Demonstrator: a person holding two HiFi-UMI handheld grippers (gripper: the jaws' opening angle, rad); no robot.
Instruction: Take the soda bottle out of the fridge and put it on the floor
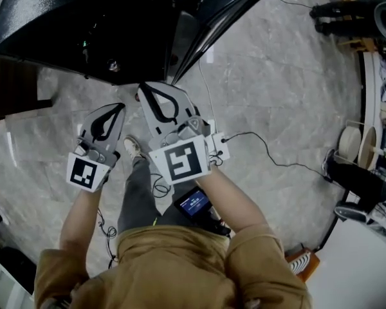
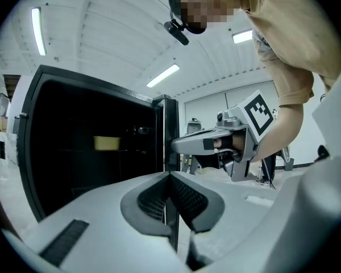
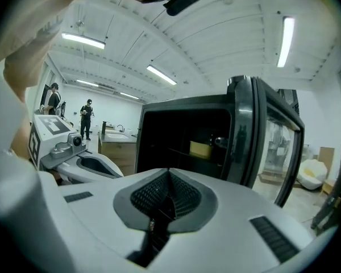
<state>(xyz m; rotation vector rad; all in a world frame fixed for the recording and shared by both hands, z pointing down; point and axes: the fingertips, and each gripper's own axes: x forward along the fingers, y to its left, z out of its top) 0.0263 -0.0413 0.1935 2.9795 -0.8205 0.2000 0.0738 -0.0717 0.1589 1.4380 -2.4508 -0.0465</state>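
A black fridge [image 1: 83, 31] stands in front of me with its glass door [image 1: 225, 11] swung open to the right. In the right gripper view its dark inside [image 3: 182, 141] holds a yellow box [image 3: 200, 149] on a shelf and, beside it, a dark shape with a glinting top [image 3: 218, 141]; I cannot tell whether that is the soda bottle. The yellow box [image 2: 106, 143] also shows in the left gripper view. My left gripper [image 1: 119, 107] and right gripper [image 1: 143, 89] hang side by side just before the fridge front. Both are shut with nothing between their jaws.
A thin cable [image 1: 270, 153] runs across the marble floor [image 1: 276, 82] to my right. A person's shoes [image 1: 350, 212] and wooden furniture [image 1: 367, 140] stand at the right edge. Two people [image 3: 86, 117] stand far off behind a wooden counter [image 3: 116, 145].
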